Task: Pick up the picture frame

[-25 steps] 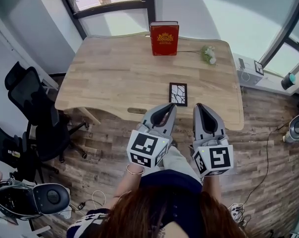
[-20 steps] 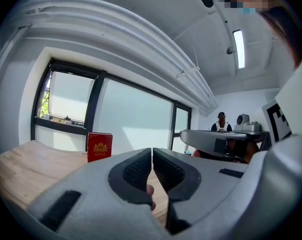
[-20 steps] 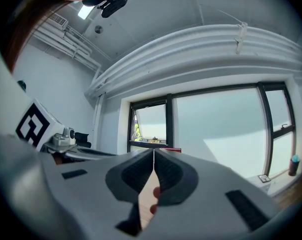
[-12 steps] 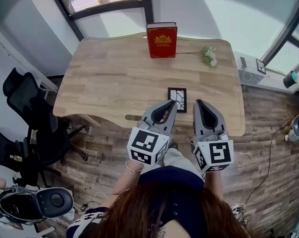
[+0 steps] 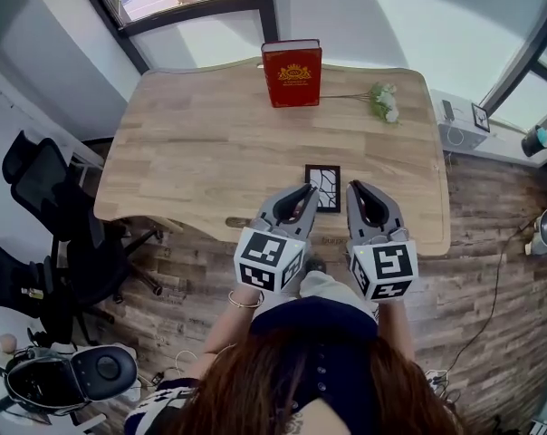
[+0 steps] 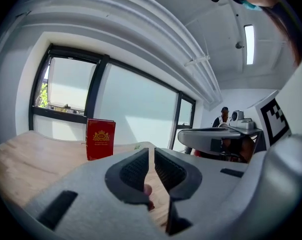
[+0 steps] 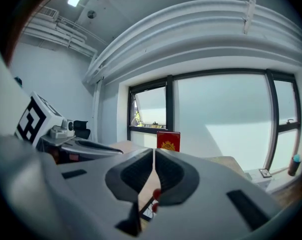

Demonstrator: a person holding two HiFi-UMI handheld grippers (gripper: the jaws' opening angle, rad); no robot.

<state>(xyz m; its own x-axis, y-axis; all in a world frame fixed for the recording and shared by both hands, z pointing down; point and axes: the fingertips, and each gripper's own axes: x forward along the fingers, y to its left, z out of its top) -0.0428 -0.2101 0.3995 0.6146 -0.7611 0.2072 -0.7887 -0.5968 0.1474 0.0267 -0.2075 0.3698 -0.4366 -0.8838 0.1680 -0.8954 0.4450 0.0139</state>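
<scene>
A small black picture frame [image 5: 323,187] with a white cracked-line print lies flat near the wooden table's [image 5: 192,152] front edge. My left gripper [image 5: 309,189] hovers just left of it, jaws shut and empty. My right gripper [image 5: 352,188] hovers just right of it, also shut with nothing held. In the left gripper view the left gripper [image 6: 151,153] points across the table toward the red book [image 6: 100,139]. Below the right gripper [image 7: 154,155] in its own view, a corner of the frame [image 7: 148,212] shows.
A red book [image 5: 292,72] stands upright at the table's far edge, with a white flower sprig [image 5: 382,101] to its right. Black office chairs [image 5: 47,234] stand left of the table. A low shelf [image 5: 473,130] and windows lie beyond on the right.
Both grippers have moved forward over the table's front edge and now flank the picture frame. Their jaws stay shut.
</scene>
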